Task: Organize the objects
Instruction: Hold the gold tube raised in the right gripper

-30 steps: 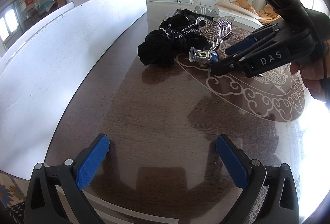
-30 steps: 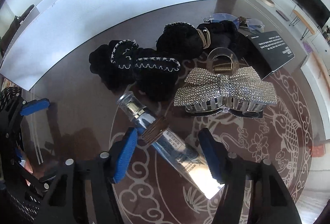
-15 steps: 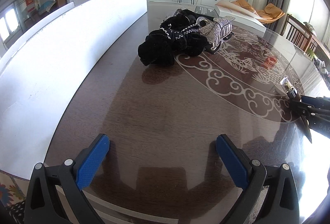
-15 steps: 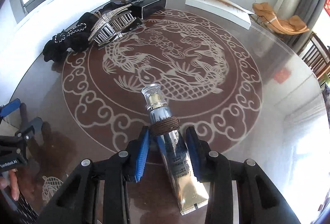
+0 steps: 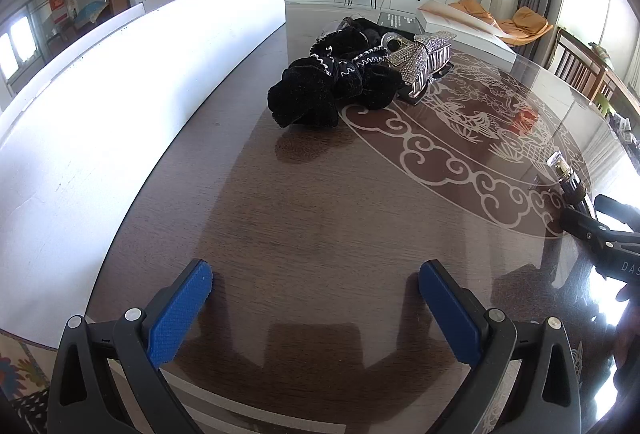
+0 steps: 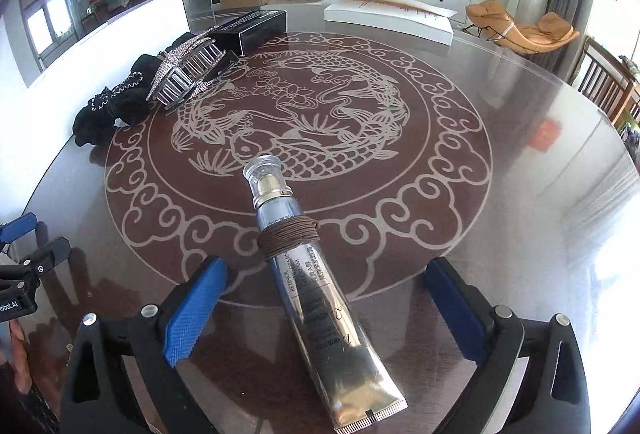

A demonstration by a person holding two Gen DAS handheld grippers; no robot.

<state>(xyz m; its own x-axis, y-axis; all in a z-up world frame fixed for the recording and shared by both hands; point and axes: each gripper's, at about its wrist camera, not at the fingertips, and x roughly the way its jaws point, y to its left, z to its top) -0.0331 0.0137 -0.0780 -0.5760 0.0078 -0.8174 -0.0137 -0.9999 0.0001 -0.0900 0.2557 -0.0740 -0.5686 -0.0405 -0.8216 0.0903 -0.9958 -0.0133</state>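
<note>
Cream tube (image 6: 316, 286): lies flat on the desk (image 6: 520, 194) at lower centre of the right wrist view, between the two blue pads of the right hand-held gripper (image 6: 320, 298) but touching neither. The jaws have just been opening and now stand wide apart, so the tube is released, not held.

Long axis: runs from the clear cap (image 6: 266, 176), which points up and slightly left toward the middle of the fish medallion, down to the flat crimped tail at lower right of the frame. A brown cord band (image 6: 289, 238) is wound around the body just below the shoulder.

Handling, judged: light; soft, squeezable laminate body; hard, smooth cap (likely slippery, and the glossy desk lets the tube slide or roll). Best hold is across the body just below the cord, jaws square to the long axis, moderate squeeze; avoid the cap and the thin tail.

Outward: in the left wrist view the same tube shows at the right edge, cap toward upper left. The left hand-held gripper (image 5: 316, 298) hangs over bare desk at bottom centre, pads apart, nothing between them. Black scrunchies (image 6: 116, 110) and a rhinestone claw clip (image 6: 184, 72) sit together at upper left, well apart from the tube; a black box (image 6: 252, 30) lies just behind them.
</note>
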